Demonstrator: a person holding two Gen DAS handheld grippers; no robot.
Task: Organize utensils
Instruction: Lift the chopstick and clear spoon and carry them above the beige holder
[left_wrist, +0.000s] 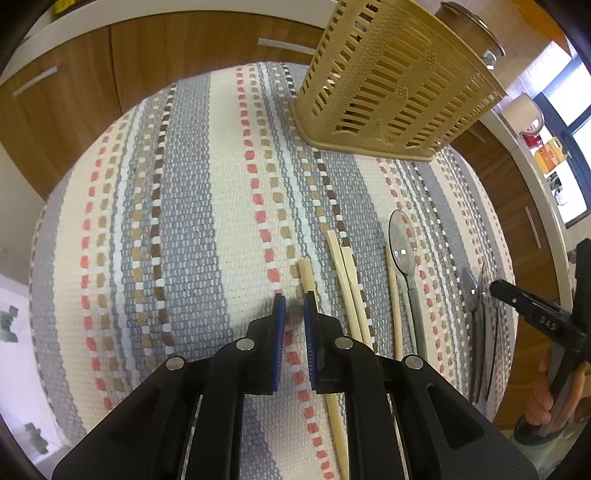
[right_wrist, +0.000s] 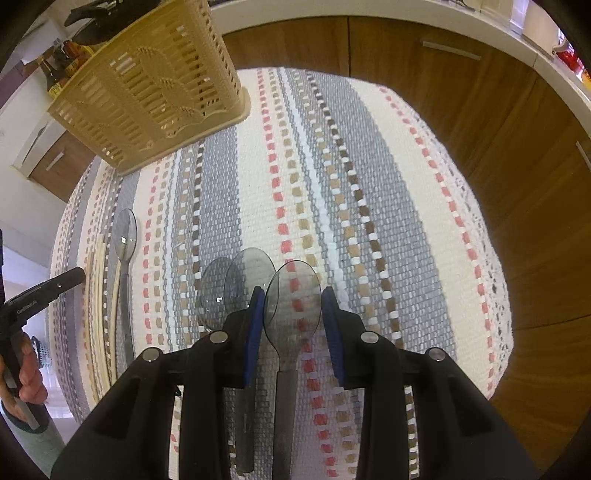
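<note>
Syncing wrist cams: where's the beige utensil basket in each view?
Left wrist: beige utensil basket at upper right, standing on the striped mat.
Right wrist: basket at upper left, on the same mat.
Shared landmark: the lone clear spoon beside the chopsticks.

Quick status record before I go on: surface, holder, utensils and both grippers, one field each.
surface: striped woven cloth
holder: beige slotted utensil basket, upright at the far edge of the cloth, nothing seen through its slots
chopsticks: wooden chopsticks lying loose on the cloth
spoons: one clear spoon beside the chopsticks; three more spoons under the right gripper
left gripper: open, nothing between the pads, one chopstick just outside
right gripper: open, straddling one spoon, pads not touching it
</note>
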